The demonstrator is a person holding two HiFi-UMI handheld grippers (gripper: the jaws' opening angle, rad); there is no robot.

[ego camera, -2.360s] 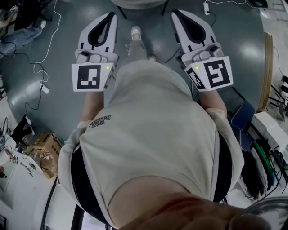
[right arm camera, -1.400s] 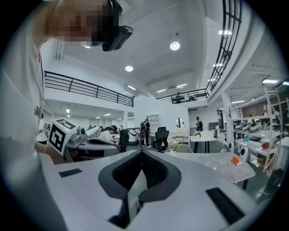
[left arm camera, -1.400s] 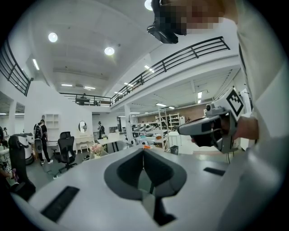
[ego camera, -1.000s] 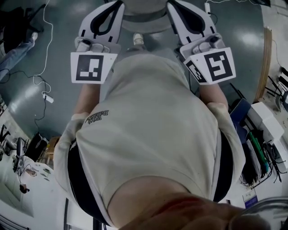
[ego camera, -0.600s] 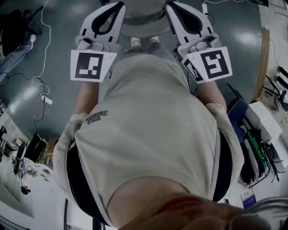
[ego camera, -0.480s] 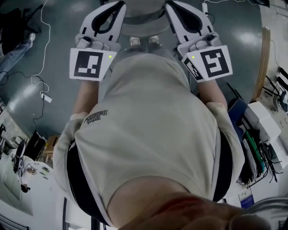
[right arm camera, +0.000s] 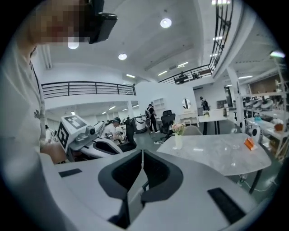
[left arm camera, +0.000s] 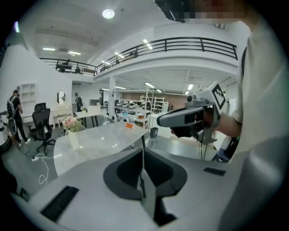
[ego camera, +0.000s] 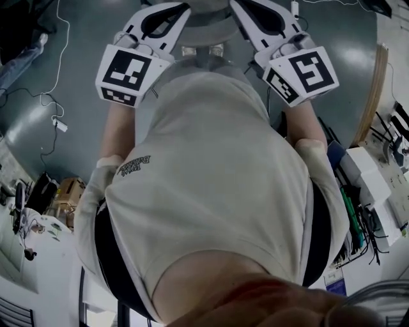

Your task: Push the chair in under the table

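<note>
Left hand-held gripper: jaws pressed together with nothing between them. I judged it was set as a blunt pusher, not a clamp.
Right hand-held gripper: likewise closed and empty, level with the left one, which I read as a way to push evenly.
Chair: grey, with only a sliver visible at the top edge of the head view, between the two grippers. I could not tell whether they touched it.
Surface: grey oval table top beyond, carrying a vase of flowers. I judged it the chair's destination.
</note>
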